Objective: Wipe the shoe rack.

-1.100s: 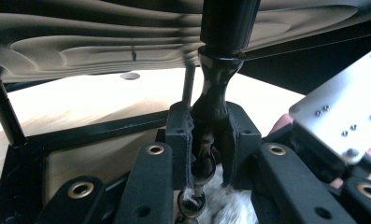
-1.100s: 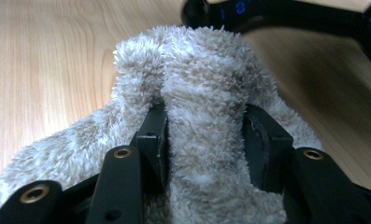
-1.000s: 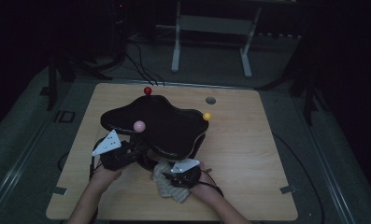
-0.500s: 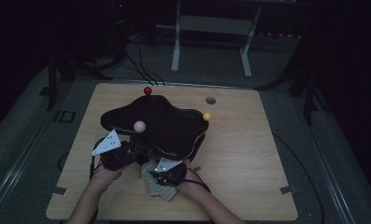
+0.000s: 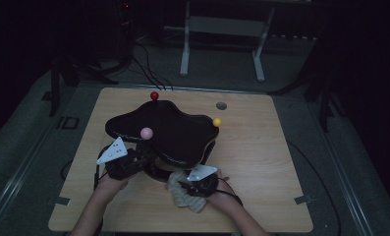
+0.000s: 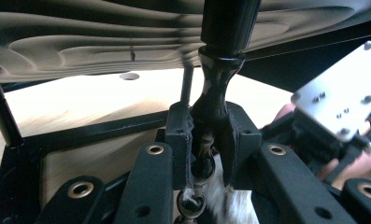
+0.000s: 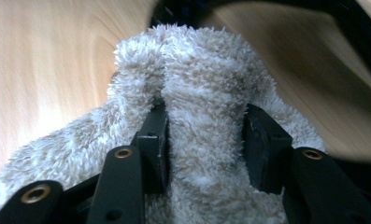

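While the left gripper (image 6: 206, 154) clamped one of the turned black legs (image 6: 218, 93) of the black stand (image 5: 173, 130) near the table's (image 5: 261, 162) near-left side, its jaws nearly shut around that slim post, the right gripper (image 7: 204, 140) had its jaws partly closed on a thick fold of the fluffy grey cloth (image 7: 197, 107), the pads sunk into the pile. In the high view the cloth (image 5: 182, 194) lay bunched on the wood just near of the stand's front edge, under the right gripper (image 5: 198, 184), whose jaws had just been closing a little on it.

The cloth looked soft and light — it would likely slump and trail wherever it was not pinched, so a deep bite into a gathered fold, as here, seemed the surest hold; a grip on the loose edge might let it slide out. The stand seemed rigid and fairly heavy, with a glossy, possibly slippery finish — the narrow waist of the leg probably gave the steadiest purchase for bracing it. Three coloured balls — red (image 5: 154, 95), pink (image 5: 146, 132) and yellow (image 5: 216, 122) — topped its posts and looked easy to knock.
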`<state>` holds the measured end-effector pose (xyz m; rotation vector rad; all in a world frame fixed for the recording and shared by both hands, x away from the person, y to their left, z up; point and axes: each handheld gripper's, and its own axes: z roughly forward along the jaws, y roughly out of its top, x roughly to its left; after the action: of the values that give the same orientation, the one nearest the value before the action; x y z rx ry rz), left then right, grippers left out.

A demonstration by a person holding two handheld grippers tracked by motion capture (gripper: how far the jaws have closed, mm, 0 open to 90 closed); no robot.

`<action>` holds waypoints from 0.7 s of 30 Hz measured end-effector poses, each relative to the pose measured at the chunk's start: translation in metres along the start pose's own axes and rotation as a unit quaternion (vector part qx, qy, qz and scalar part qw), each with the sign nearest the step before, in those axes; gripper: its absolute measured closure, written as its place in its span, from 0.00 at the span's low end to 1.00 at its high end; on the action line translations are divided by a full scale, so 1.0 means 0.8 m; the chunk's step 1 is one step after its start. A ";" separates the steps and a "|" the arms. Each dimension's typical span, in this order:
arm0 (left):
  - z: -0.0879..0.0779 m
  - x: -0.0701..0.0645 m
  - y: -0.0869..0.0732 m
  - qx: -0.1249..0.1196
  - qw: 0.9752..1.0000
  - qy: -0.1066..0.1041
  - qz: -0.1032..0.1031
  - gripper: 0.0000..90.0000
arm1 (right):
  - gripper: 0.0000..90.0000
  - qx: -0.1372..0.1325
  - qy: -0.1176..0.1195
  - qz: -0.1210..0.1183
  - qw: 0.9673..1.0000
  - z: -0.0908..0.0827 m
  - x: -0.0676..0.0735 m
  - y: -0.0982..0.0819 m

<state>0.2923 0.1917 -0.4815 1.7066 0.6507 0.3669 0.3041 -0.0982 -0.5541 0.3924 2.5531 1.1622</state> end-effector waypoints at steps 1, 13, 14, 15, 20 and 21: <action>0.000 0.000 0.000 0.001 1.000 0.000 0.000 0.83 | 0.64 0.003 -0.006 0.007 1.000 -0.008 -0.005 -0.007; 0.000 0.000 -0.001 -0.003 1.000 0.000 -0.001 0.83 | 0.77 -0.044 -0.119 0.092 0.988 -0.066 -0.072 -0.021; 0.000 0.000 -0.001 -0.003 1.000 0.000 -0.001 0.83 | 0.77 -0.046 -0.125 0.099 0.986 -0.066 -0.079 -0.018; 0.000 0.000 -0.001 -0.002 1.000 -0.001 0.000 0.83 | 0.77 -0.051 -0.136 0.109 0.983 -0.065 -0.089 -0.016; 0.000 0.001 -0.002 -0.005 1.000 -0.001 0.001 0.83 | 0.74 -0.031 -0.187 0.138 0.972 -0.045 -0.125 -0.024; 0.000 0.000 -0.002 -0.005 1.000 0.000 0.001 0.83 | 0.74 -0.013 -0.192 0.138 0.972 -0.037 -0.130 -0.029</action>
<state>0.2922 0.1921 -0.4831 1.6971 0.6455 0.3705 0.3849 -0.1716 -0.5365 0.8956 2.1910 1.0823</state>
